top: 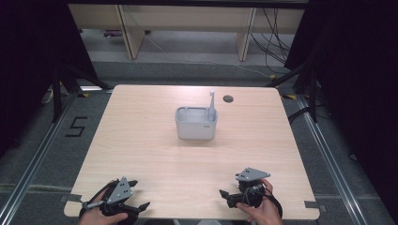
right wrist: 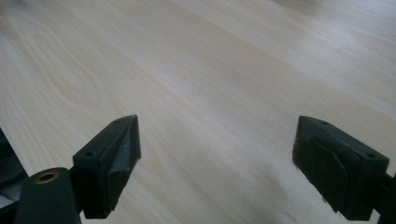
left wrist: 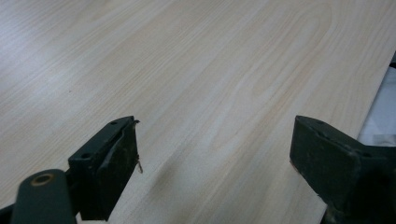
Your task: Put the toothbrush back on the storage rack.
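A grey plastic caddy stands at the middle of the light wooden table. A white toothbrush stands upright in its right rear corner. My left gripper rests near the front left edge, held by a hand, its jaws wide apart and empty. In the left gripper view the left gripper has bare wood between its jaws. My right gripper sits near the front right edge, jaws pointing left, open. The right gripper likewise frames bare tabletop in its own view. Both grippers are well short of the caddy.
A dark round cable hole lies behind the caddy to its right. The table's front edge runs just below both grippers. Dark stands and cables flank the table on the floor, and a "5" mark is on the floor at left.
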`<state>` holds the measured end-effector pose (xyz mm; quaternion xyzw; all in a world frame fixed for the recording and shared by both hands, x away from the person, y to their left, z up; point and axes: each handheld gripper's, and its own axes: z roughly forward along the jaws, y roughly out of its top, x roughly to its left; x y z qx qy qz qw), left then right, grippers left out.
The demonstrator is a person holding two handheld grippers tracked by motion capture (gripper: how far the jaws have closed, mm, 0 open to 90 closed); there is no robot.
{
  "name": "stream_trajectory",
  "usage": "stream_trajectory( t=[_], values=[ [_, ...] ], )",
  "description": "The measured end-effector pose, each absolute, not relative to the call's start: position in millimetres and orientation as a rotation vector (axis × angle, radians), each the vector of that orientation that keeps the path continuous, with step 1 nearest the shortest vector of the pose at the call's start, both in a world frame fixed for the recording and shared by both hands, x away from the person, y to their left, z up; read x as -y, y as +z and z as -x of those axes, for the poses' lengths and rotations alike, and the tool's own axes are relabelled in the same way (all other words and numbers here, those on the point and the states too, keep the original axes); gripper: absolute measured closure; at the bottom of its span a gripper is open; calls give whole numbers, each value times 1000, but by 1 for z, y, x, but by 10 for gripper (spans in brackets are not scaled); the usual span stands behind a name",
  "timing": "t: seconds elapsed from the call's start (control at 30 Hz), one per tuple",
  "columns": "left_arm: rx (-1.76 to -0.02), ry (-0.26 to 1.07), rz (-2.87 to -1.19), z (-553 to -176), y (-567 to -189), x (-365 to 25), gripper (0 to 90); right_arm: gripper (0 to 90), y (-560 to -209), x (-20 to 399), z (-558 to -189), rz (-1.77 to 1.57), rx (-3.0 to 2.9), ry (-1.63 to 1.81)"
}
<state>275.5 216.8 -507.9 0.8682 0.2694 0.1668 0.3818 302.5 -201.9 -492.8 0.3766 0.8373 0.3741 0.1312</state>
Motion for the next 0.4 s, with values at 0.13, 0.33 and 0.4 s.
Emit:
stream_trajectory(
  t=[0.13, 0.33, 0.4],
  values=[
    [-688, 426, -2214, -275, -508, -217, 147, 162, -492, 201, -300, -1139, -2440, 1069],
    [-690, 430, -2209, -275, -508, -217, 147, 162, -492, 201, -299, -1170, -2447, 1052],
    [-692, 427, -2219, -275, -507, -217, 147, 162, -493, 201, -300, -1163, -2447, 1056]
  ],
)
